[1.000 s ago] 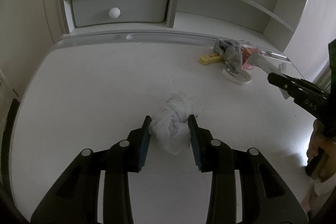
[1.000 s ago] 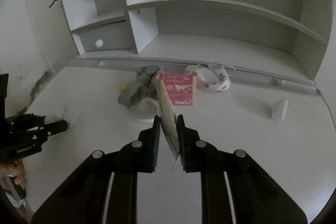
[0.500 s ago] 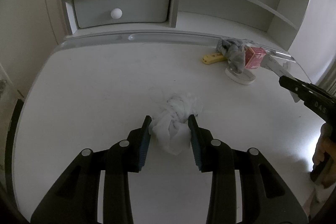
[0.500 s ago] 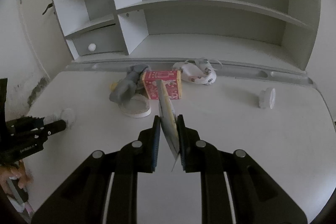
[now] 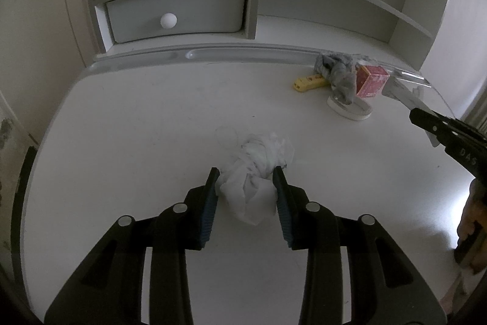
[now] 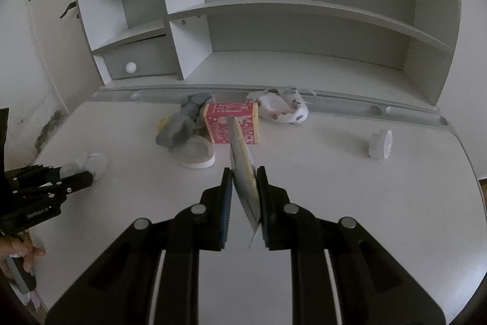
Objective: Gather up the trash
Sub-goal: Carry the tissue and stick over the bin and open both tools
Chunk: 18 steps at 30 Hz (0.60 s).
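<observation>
White tissue wad (image 5: 254,172) stays gripped; pink box (image 6: 232,126) looks farther off.

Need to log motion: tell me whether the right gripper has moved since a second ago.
Yes. The right gripper, shut on the flat wrapper, has pulled back: the red box sits farther up its view.

— We see a crumpled white tissue (image 5: 255,172), thin and papery, on a smooth matt white desk (image 5: 137,118)

— We'd add soft grey cloth (image 6: 179,124), a printed red cardboard box (image 6: 231,127), and matt black plastic gripper fingers (image 6: 226,194)
</observation>
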Each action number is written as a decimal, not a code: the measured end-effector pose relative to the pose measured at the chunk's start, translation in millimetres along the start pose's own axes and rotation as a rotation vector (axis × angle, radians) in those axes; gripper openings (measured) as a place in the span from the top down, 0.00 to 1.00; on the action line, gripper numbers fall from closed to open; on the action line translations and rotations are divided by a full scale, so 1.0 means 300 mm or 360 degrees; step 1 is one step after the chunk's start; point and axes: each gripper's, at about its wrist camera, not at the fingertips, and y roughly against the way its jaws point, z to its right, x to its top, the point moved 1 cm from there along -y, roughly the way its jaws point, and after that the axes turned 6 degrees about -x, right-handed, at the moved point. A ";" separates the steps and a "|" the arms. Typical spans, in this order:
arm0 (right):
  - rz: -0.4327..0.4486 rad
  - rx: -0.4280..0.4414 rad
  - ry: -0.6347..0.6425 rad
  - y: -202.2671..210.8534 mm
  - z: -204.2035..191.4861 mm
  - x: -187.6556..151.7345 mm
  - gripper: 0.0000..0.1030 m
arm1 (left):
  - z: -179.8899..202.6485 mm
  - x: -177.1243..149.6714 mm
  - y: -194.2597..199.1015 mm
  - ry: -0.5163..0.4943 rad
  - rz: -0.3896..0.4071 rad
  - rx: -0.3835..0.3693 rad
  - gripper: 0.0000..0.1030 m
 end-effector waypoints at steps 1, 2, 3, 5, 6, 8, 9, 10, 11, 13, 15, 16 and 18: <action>0.0012 -0.0002 -0.0004 0.005 0.002 0.000 0.84 | -0.004 -0.001 0.002 0.0012 0.0005 -0.0007 0.67; 0.0015 0.0003 -0.0006 0.007 0.003 -0.001 0.84 | -0.012 0.000 0.004 0.0035 0.0012 -0.0023 0.68; 0.0003 0.0024 -0.0011 0.005 0.008 -0.004 0.84 | -0.017 0.001 0.004 0.0054 0.0017 -0.0038 0.68; -0.0016 0.0083 -0.0044 0.013 0.035 -0.017 0.84 | -0.011 -0.003 0.007 0.0050 0.0013 -0.0044 0.69; -0.0012 0.0084 -0.0050 0.025 0.050 -0.025 0.84 | 0.003 -0.008 0.013 0.0041 0.0003 -0.0070 0.69; -0.0004 0.0123 -0.0106 0.080 0.109 -0.059 0.84 | 0.062 -0.014 0.040 -0.0020 0.0006 -0.0122 0.69; -0.0002 0.0156 -0.0147 0.107 0.140 -0.073 0.84 | 0.091 -0.011 0.052 -0.0049 0.0015 -0.0130 0.69; 0.0005 0.0180 -0.0189 0.149 0.185 -0.089 0.84 | 0.122 -0.005 0.066 -0.0075 0.0027 -0.0152 0.69; 0.0014 0.0182 -0.0210 0.182 0.216 -0.098 0.84 | 0.170 0.005 0.082 -0.0105 0.0041 -0.0193 0.69; 0.0062 0.0172 -0.0274 0.283 0.309 -0.126 0.84 | 0.283 0.025 0.111 -0.0190 0.0067 -0.0276 0.69; 0.0129 0.0141 -0.0356 0.409 0.424 -0.171 0.84 | 0.462 0.036 0.141 -0.0341 0.0086 -0.0397 0.69; 0.0158 0.0106 -0.0384 0.465 0.468 -0.198 0.84 | 0.533 0.037 0.150 -0.0399 0.0091 -0.0448 0.69; 0.0197 0.0007 -0.0451 0.586 0.587 -0.270 0.84 | 0.747 0.011 0.168 -0.0568 0.0075 -0.0608 0.69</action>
